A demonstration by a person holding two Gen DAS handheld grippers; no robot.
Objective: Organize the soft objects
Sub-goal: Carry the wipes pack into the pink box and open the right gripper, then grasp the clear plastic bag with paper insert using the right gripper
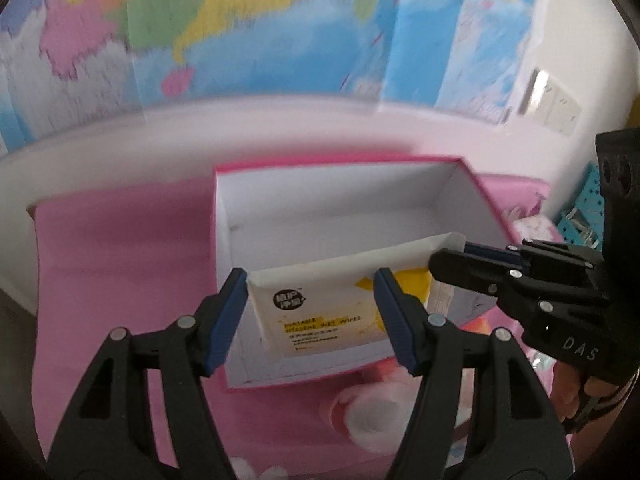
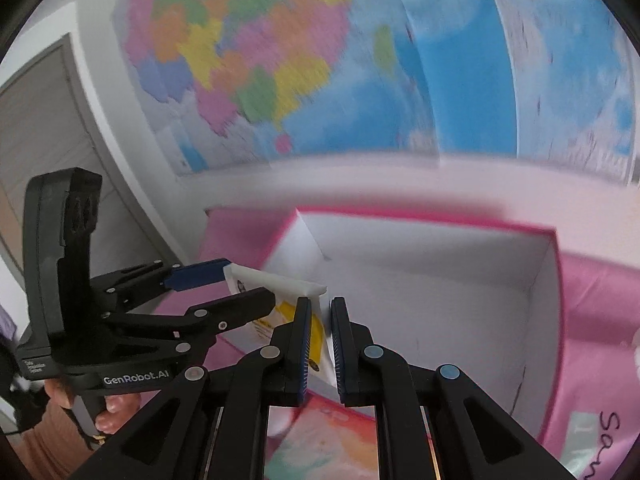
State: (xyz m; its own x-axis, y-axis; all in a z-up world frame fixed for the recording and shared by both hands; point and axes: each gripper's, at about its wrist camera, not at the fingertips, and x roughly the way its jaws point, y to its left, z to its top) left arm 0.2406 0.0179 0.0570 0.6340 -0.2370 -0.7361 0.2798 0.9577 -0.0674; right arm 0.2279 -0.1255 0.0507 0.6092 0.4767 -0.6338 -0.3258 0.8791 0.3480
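Observation:
A white and yellow pack of wet wipes hangs over the near part of an open pink box with a white inside. My right gripper is shut on the pack's end flap; it shows at the right in the left wrist view. My left gripper is open, its fingers either side of the pack without pinching it. In the right wrist view the left gripper sits at the left by the pack.
The box stands on a pink cloth. Soft white and pink items lie in front of the box. A teal basket is at the far right. A map covers the wall behind.

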